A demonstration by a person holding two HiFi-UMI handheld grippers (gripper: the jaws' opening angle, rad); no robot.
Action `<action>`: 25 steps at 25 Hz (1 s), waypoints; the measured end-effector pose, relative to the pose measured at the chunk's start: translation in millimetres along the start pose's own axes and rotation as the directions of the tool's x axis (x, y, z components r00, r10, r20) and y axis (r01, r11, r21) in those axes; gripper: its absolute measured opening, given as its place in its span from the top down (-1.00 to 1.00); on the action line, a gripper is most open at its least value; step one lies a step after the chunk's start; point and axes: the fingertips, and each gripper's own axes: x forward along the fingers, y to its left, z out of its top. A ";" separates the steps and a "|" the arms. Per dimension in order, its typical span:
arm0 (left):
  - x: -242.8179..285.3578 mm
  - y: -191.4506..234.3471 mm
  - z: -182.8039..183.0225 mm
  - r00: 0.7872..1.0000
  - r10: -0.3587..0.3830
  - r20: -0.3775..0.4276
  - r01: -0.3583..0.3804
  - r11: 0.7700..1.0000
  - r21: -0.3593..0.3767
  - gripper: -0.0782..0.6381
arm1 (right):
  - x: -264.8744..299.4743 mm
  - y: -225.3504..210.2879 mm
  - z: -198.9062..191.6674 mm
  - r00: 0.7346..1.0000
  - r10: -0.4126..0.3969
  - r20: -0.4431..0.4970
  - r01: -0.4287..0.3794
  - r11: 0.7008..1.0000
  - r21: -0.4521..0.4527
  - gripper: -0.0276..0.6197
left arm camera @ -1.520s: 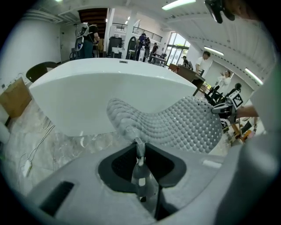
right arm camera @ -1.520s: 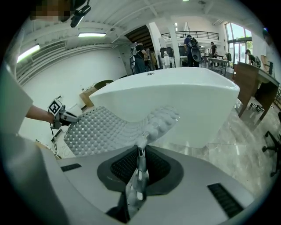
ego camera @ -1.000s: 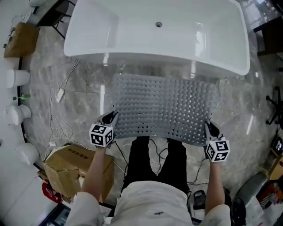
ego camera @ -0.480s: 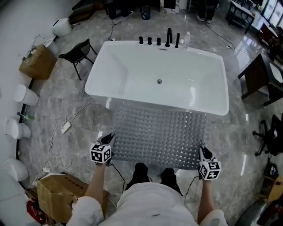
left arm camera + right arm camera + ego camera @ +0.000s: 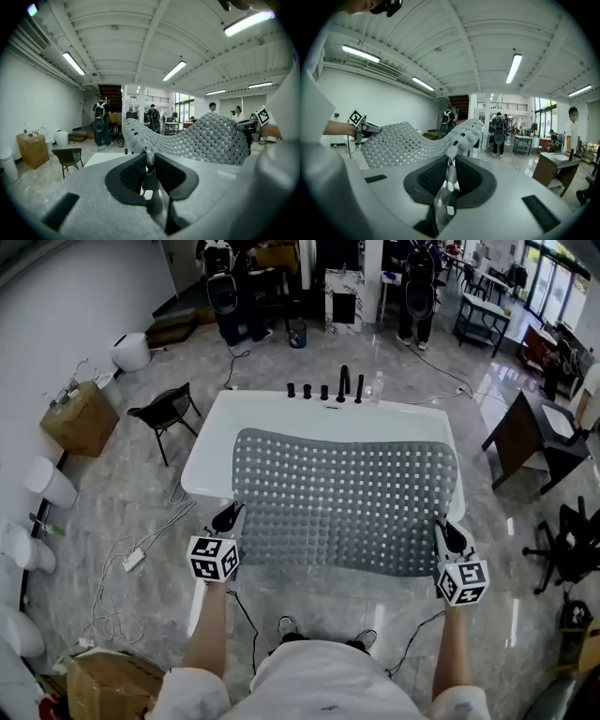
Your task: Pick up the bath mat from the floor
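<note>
Both claws clamped the mat: left gripper and right gripper held its near corners, spread above the tub.

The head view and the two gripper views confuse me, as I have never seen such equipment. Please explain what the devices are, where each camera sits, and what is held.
There is no robot here. A person holds a two-jaw gripper in each hand. The head view comes from a camera on the person's head, looking down: the left gripper is at its left, the right gripper at its right. The marker cubes are parts of the grippers. The other two pictures come from cameras riding on each gripper, looking along its jaws. Both grippers are shut on the near corners of a grey perforated bath mat, held spread in the air before a white bathtub. On the floor stand a black chair and a cardboard box.
</note>
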 end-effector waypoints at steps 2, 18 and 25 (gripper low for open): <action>-0.3 4.4 41.3 0.997 -0.009 0.077 0.007 1.000 0.024 0.60 | -0.7 -8.8 40.3 0.997 -0.022 0.070 0.024 0.999 -0.029 0.76; -75.8 8.7 279.0 0.839 0.018 0.543 -0.108 0.985 0.134 0.60 | -61.9 -67.8 248.0 0.871 -0.125 0.475 0.166 0.985 -0.045 0.76; -91.4 24.5 295.7 0.811 0.054 0.583 -0.136 0.986 0.098 0.60 | -75.1 -63.1 269.0 0.843 -0.129 0.523 0.189 0.980 -0.064 0.77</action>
